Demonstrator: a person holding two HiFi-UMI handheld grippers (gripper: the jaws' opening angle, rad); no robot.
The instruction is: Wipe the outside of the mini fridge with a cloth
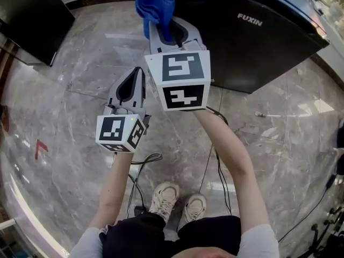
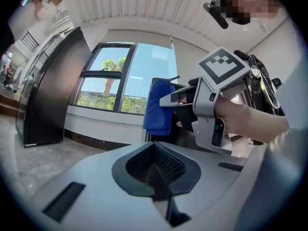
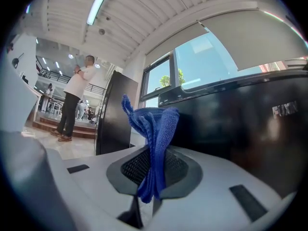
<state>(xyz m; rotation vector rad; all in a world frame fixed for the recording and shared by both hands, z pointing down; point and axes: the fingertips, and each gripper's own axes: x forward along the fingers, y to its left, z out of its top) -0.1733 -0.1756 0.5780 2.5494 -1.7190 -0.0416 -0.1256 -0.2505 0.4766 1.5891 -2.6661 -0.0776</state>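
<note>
Clamps blue cloth (image 1: 155, 7) between jaws of right gripper (image 1: 163, 31), raised at 12 o'clock in head view, with cloth bunched and standing above jaw tips, in front of left edge of black fridge (image 1: 258, 42); contact with fridge not determinable. Holds left gripper (image 1: 138, 74) at 8 o'clock of right gripper, jaws closed together on nothing, over marble floor (image 1: 70, 138), apart from fridge.

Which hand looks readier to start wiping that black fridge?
The right. The right tool is clamped on the blue cloth and held close to the black mini fridge. The left tool is shut, holds nothing, and sits farther from it.
</note>
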